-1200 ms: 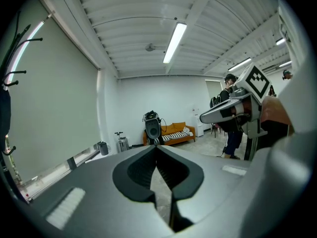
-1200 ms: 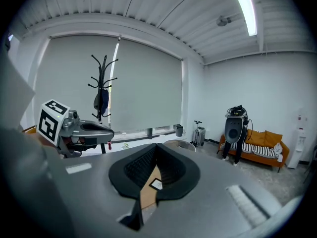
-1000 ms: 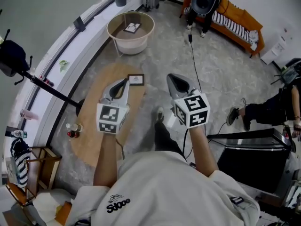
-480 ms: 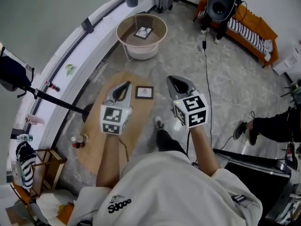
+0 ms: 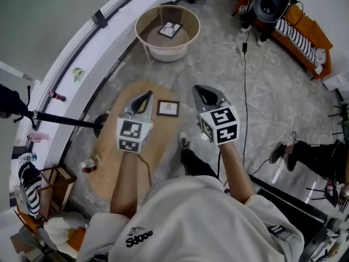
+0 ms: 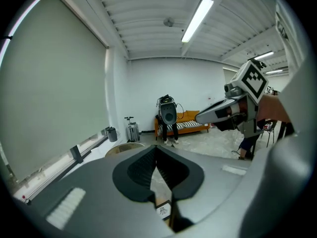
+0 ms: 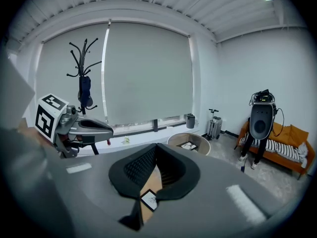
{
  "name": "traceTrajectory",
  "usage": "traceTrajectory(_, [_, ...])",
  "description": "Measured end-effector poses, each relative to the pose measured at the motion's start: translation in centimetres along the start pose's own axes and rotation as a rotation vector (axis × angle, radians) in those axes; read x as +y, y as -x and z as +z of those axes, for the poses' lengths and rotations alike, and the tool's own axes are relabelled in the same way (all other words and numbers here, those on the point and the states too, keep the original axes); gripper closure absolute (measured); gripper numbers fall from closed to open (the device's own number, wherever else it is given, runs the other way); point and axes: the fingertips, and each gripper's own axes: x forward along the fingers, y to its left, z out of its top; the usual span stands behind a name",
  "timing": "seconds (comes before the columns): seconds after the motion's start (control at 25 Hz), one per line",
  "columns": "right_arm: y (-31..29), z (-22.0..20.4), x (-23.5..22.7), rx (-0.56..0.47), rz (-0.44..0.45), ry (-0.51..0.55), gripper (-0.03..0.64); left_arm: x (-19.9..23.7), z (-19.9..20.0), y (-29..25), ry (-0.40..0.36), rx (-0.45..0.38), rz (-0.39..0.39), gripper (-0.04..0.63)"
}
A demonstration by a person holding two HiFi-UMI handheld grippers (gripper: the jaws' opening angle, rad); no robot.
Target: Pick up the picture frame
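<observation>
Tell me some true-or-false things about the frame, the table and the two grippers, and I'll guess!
1. The frame lies on the wooden table. True.
2. The right gripper is holding the frame. False: its jaws are shut on nothing, and the frame lies apart from it on the table.
3. The round tub has a second frame inside it. True.
4. The left gripper has its jaws wide open. False: they are shut, with nothing between them.
5. The frame is the only thing on the table. False: small bottles stand near its other end.
</observation>
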Motion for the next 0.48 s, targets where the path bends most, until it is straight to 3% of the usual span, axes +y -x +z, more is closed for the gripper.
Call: traceTrajectory(0.48, [-11.2,-4.8,-4.1,0.133,0.066,-0.057,0.614,4.0,-5.7,-8.8,0.103,0.095,-0.023,0.584])
